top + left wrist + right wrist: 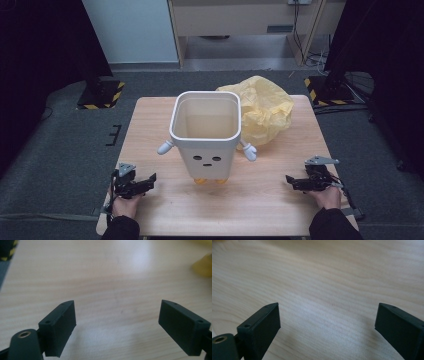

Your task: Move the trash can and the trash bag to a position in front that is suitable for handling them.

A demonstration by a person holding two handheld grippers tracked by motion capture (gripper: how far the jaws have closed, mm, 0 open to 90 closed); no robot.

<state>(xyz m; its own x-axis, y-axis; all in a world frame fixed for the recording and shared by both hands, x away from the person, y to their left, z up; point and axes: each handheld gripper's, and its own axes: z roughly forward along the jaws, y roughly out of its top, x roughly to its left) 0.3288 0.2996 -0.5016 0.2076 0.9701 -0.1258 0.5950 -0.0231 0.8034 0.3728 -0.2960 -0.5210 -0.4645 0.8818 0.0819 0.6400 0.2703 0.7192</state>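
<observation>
A white square bin [206, 135] with a small face, stubby arms and orange feet stands upright in the middle of the wooden table [150, 120]. Behind it on the right lies a crumpled yellow plastic bag [265, 107]. My left gripper [150, 181] rests near the table's front left corner, pointing toward the bin, open with nothing between its jaws. In the left gripper view the gripper [117, 315] looks over bare wood, and a yellow blur [203, 266] sits at the far right. My right gripper [291, 181] lies near the front right edge, open and empty; its own view shows the gripper [328, 317] above bare wood.
The table stands on grey carpet. Black stands with yellow-and-black striped bases [102, 95] [325, 92] flank its far corners. A pale wooden cabinet [240, 20] with cables stands at the back.
</observation>
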